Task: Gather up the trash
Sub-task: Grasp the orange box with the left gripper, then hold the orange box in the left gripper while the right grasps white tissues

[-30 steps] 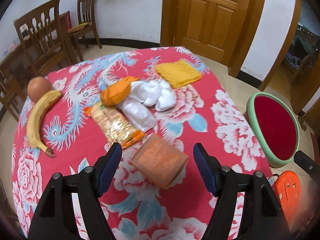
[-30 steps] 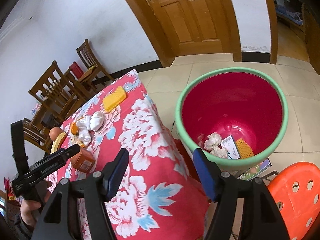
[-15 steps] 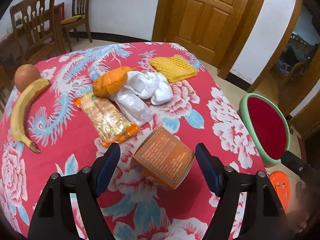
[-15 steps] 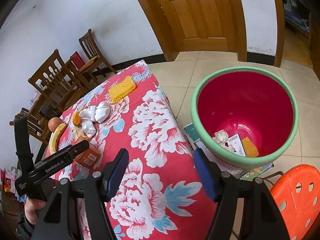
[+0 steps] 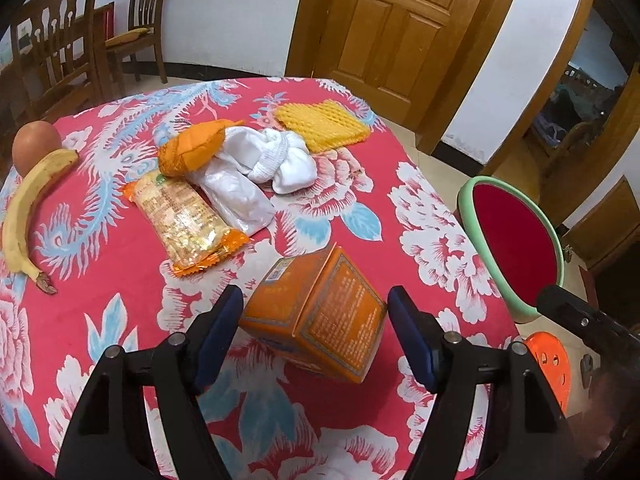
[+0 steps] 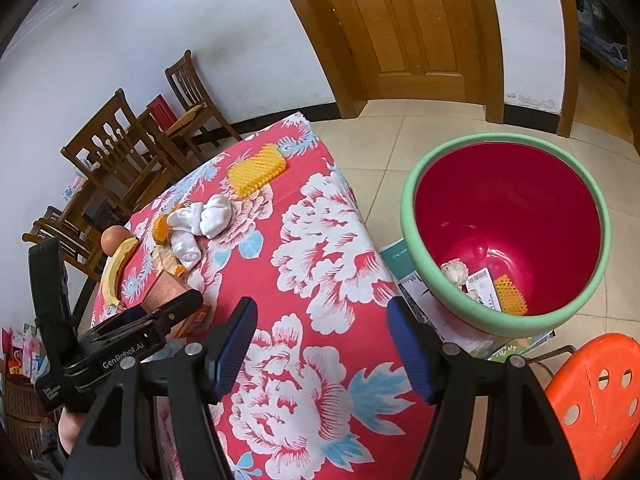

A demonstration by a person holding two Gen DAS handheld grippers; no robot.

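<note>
**A:** Where's the trash sitting?

**B:** On the table with the red floral cloth (image 5: 100, 312). An orange cardboard box (image 5: 316, 316), tipped on one edge, lies between the blue pads of the left gripper (image 5: 314, 334). The jaws are spread wide; I see a sliver of gap at each pad, so it isn't pinched.

**A:** And beyond the box?

**B:** Toward 11 o'clock from it, a clear snack wrapper with orange ends (image 5: 182, 226). Beside that, a white plastic packet (image 5: 236, 196), with a crumpled orange wrapper (image 5: 192, 152) and a wad of white cloth or tissue (image 5: 280, 158) touching it. At 12 o'clock, near the far edge, a yellow foam fruit net (image 5: 322, 124). A banana (image 5: 28, 204) and a round reddish fruit (image 5: 34, 146) sit at 10 o'clock.

**A:** The bin?

**B:** A round red plastic bin with a green rim (image 6: 424, 240) stands on the floor, off the table's edge at 3 o'clock. At its bottom: crumpled white paper (image 6: 454, 270), a white printed card (image 6: 482, 286) and another yellow foam net (image 6: 510, 298), all clustered on the near side.

**A:** The right gripper?

**B:** The right gripper (image 6: 322, 344) hangs over the cloth near the table edge, jaws spread, nothing between them. An orange plastic stool (image 6: 596, 388) is at 4 o'clock.
</note>
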